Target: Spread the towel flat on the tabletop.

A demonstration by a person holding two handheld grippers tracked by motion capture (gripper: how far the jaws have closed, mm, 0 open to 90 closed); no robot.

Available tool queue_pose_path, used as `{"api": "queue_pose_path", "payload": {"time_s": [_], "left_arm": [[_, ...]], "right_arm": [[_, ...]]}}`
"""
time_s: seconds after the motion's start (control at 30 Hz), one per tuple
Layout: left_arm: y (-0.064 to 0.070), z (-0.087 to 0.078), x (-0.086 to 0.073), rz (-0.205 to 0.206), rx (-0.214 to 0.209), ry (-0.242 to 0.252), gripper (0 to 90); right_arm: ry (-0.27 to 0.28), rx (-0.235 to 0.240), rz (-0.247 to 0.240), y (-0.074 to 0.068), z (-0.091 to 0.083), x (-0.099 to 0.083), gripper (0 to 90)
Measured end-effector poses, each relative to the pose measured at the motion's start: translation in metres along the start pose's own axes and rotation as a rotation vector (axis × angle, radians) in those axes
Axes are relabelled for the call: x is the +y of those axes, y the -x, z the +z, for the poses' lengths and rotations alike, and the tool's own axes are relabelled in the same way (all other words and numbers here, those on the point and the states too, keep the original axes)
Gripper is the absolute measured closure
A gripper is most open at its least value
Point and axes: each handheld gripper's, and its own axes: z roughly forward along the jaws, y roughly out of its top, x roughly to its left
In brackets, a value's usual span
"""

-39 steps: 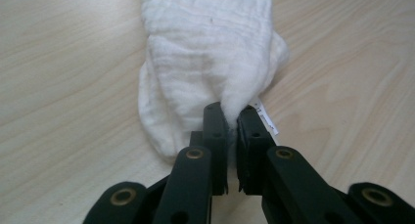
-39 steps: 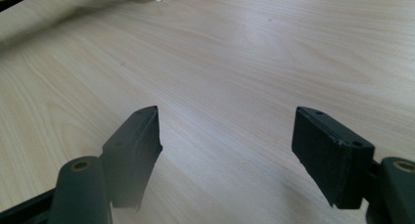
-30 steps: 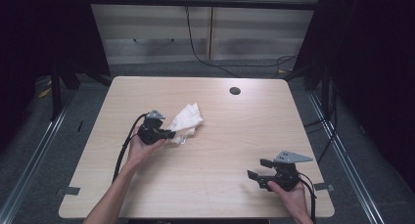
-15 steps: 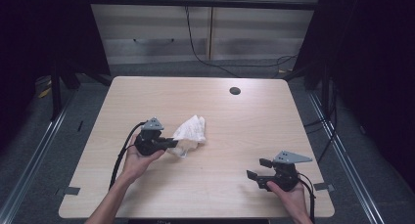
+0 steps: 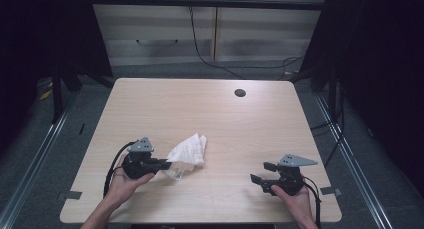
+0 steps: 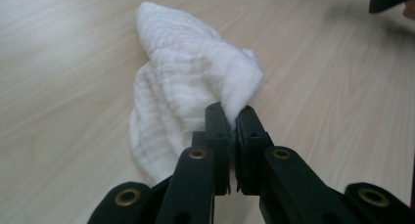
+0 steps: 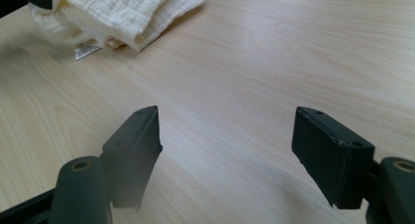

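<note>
High view: left hand-held gripper [image 5: 169, 163] clamped on cloth [image 5: 189, 150] corner, cloth trailing forward-right across desk [image 5: 250, 134]. Right hand-held gripper [image 5: 259, 172] spread wide, empty, well apart to cloth's right.

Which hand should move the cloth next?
Left. Its tongs are shut on the cloth already, while the right tongs are open and apart from it.

Crumpled white woven cotton cloth [image 5: 188, 150] with a ribbed texture, lay bunched on the light wooden table [image 5: 240, 124] near its front left, one corner pinched up and lifted, a small white label showed at its near edge, far end tapered to a point
</note>
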Motion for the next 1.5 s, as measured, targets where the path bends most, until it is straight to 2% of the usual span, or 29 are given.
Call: {"api": "queue_pose_path", "payload": {"time_s": [0.13,0.17,0.2,0.23,0.27,0.3,0.33,0.4,0.5,0.63,0.73,0.77,0.8,0.83,0.9,0.93,1.0,1.03,1.07,1.1,1.2,1.3,1.33,1.37,1.4,1.5], "left_arm": [[-0.007,0.003,-0.019,-0.021,-0.003,-0.047,85.3],[-0.008,0.004,-0.021,-0.03,0.003,-0.052,83.4],[-0.009,0.005,-0.021,-0.048,-0.012,-0.047,83.4],[-0.008,0.005,-0.02,-0.044,-0.005,-0.047,74.0],[-0.008,0.004,-0.018,-0.04,-0.009,-0.035,67.8],[-0.007,0.003,-0.016,-0.051,-0.019,-0.027,67.8],[-0.006,0.001,-0.015,-0.056,-0.016,-0.02,62.8],[-0.004,-0.003,-0.011,-0.055,-0.027,-0.005,48.6],[-0.003,-0.01,-0.003,-0.049,-0.04,0.041,43.5],[-0.009,-0.013,0.011,-0.083,-0.028,0.097,40.7],[-0.019,-0.003,0.022,-0.116,0.016,0.097,41.5],[-0.021,0.002,0.024,-0.119,0.018,0.085,41.5],[-0.022,0.008,0.025,-0.115,0.036,0.073,45.2],[-0.022,0.017,0.024,-0.107,0.064,0.044,45.2],[-0.021,0.033,0.021,-0.071,0.053,-0.032,53.4],[-0.019,0.039,0.018,-0.049,0.068,-0.061,58.5],[-0.017,0.047,0.011,-0.037,0.044,-0.079,75.0],[-0.017,0.048,0.009,-0.036,0.036,-0.096,77.5],[-0.016,0.048,0.007,-0.032,0.011,-0.1,80.6],[-0.015,0.046,0.006,-0.025,0.004,-0.101,82.2],[-0.012,0.042,0.0,-0.007,-0.03,-0.105,83.5],[-0.006,0.037,-0.011,-0.007,-0.066,-0.096,83.8],[-0.003,0.035,-0.013,0.002,-0.073,-0.098,83.8],[0.0,0.033,-0.015,0.019,-0.07,-0.095,83.8],[0.002,0.032,-0.016,0.027,-0.071,-0.101,83.8],[0.003,0.033,-0.018,0.019,-0.074,-0.083,84.0]], "right_arm": [[0.0,0.006,-0.01,-0.003,0.001,0.001,25.9],[-0.004,0.008,-0.011,-0.004,0.002,0.002,25.9],[-0.004,0.008,-0.011,-0.004,0.002,0.002,25.9],[0.003,0.011,-0.017,-0.005,0.002,0.003,25.9],[0.005,0.012,-0.014,-0.006,0.002,0.004,25.9],[0.005,0.012,-0.014,-0.006,0.002,0.004,25.9],[0.005,0.011,-0.018,-0.006,0.002,0.004,25.9],[0.002,0.013,-0.022,-0.006,0.003,0.004,25.8],[0.001,0.012,-0.022,-0.006,0.003,0.004,25.8],[-0.005,0.012,-0.025,-0.006,0.004,0.004,25.8],[-0.006,0.015,-0.032,-0.006,0.006,0.005,25.8],[-0.006,0.015,-0.032,-0.006,0.006,0.005,25.8],[-0.006,0.016,-0.027,-0.007,0.006,0.005,25.8],[-0.006,0.016,-0.027,-0.007,0.006,0.005,25.8],[-0.003,0.019,-0.024,-0.007,0.006,0.005,25.8],[-0.004,0.019,-0.027,-0.007,0.007,0.006,25.8],[-0.002,0.025,-0.03,-0.008,0.007,0.006,25.8],[-0.005,0.024,-0.03,-0.008,0.007,0.006,25.8],[-0.008,0.024,-0.035,-0.008,0.007,0.006,25.8],[-0.01,0.027,-0.029,-0.008,0.007,0.006,25.8],[-0.008,0.031,-0.032,-0.01,0.008,0.01,26.0],[-0.018,0.055,-0.051,-0.012,0.015,0.019,29.5],[-0.017,0.063,-0.057,-0.014,0.019,0.023,30.3],[-0.018,0.096,-0.066,-0.019,0.032,0.031,34.7],[-0.018,0.096,-0.066,-0.019,0.032,0.031,34.7],[-0.053,0.122,-0.116,-0.027,0.052,0.042,40.3]]}}
